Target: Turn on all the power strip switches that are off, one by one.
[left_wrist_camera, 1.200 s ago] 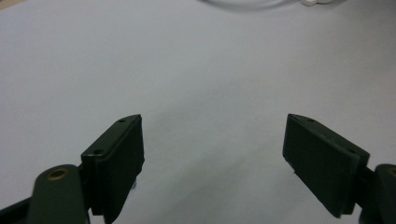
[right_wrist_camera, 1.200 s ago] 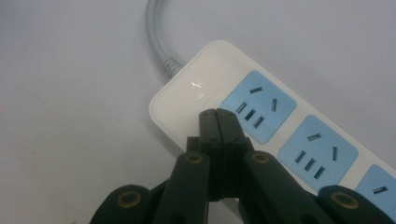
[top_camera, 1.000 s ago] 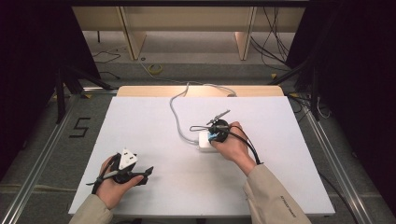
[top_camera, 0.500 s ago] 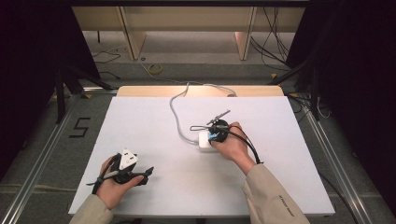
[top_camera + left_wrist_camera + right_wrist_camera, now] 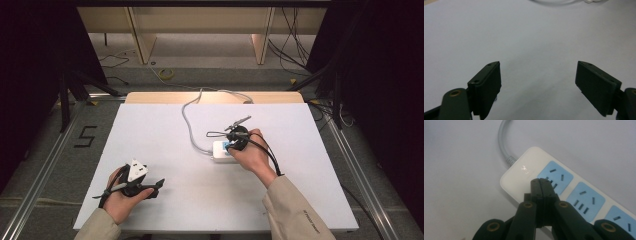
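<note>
Right gripper (image 5: 541, 182): jaws pressed together, nothing between them. Tips sit at the end of the power strip (image 5: 529, 170), at the edge of the first blue socket panel nearest the cord; whether they touch the casing cannot be told.

Left gripper (image 5: 537, 82): jaws wide apart, empty, over bare bench surface (image 5: 529, 37).

Count:
- 1 power strip, white. In the high view (image 5: 220, 150) it lies a little right of the bench's middle, partly under the right hand.
- 3 blue socket panels visible along the strip in the right gripper view, the third cut off by the frame edge.
- 1 grey cord (image 5: 189, 122) leaving the strip's end, curving away toward the far edge of the bench and over it.
- 2 grippers, 1 per hand.

Hands, placed from the strip:
- Right hand (image 5: 250, 155) sits directly over the strip, gripper (image 5: 235, 140) tilted down onto it, forearm in a beige sleeve running back to the near right.
- Left hand (image 5: 125, 192) is well apart from the strip, at the near left of the bench, resting low, its gripper (image 5: 152, 189) lying roughly level and pointing right, a grey three-cornered plate on top.
</note>
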{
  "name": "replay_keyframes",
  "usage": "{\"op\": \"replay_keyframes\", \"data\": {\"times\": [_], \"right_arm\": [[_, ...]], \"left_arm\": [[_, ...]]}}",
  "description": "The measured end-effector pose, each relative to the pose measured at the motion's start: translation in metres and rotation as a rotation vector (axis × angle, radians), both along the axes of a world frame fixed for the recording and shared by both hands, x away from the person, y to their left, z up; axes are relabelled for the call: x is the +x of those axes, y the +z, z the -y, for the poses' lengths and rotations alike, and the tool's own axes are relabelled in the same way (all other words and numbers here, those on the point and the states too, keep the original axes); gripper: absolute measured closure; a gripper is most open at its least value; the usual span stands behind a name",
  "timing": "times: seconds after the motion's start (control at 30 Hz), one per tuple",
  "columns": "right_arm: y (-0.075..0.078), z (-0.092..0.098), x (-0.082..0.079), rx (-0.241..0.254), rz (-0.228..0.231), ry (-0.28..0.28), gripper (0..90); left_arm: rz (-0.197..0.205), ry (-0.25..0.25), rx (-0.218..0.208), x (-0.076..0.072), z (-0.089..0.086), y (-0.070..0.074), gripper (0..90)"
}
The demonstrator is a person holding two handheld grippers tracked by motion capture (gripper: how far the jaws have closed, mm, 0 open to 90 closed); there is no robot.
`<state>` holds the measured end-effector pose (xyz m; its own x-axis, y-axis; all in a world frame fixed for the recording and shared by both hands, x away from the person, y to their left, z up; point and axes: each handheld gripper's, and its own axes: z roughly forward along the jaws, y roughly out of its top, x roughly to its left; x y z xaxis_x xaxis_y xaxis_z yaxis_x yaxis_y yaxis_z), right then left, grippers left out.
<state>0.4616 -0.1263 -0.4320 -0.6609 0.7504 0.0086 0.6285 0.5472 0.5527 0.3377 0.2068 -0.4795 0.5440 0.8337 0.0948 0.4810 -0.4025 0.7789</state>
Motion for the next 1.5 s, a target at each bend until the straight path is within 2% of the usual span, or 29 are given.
{"op": "replay_keyframes", "data": {"times": [0.5,1.5], "right_arm": [[0.005,0.008,0.001,-0.010,-0.017,-0.018,90.0],[0.012,0.027,0.004,-0.028,-0.020,-0.048,90.0]], "left_arm": [[-0.004,0.002,-0.003,0.000,-0.001,0.000,20.8],[-0.002,0.002,-0.002,0.000,-0.001,0.000,20.9]]}}
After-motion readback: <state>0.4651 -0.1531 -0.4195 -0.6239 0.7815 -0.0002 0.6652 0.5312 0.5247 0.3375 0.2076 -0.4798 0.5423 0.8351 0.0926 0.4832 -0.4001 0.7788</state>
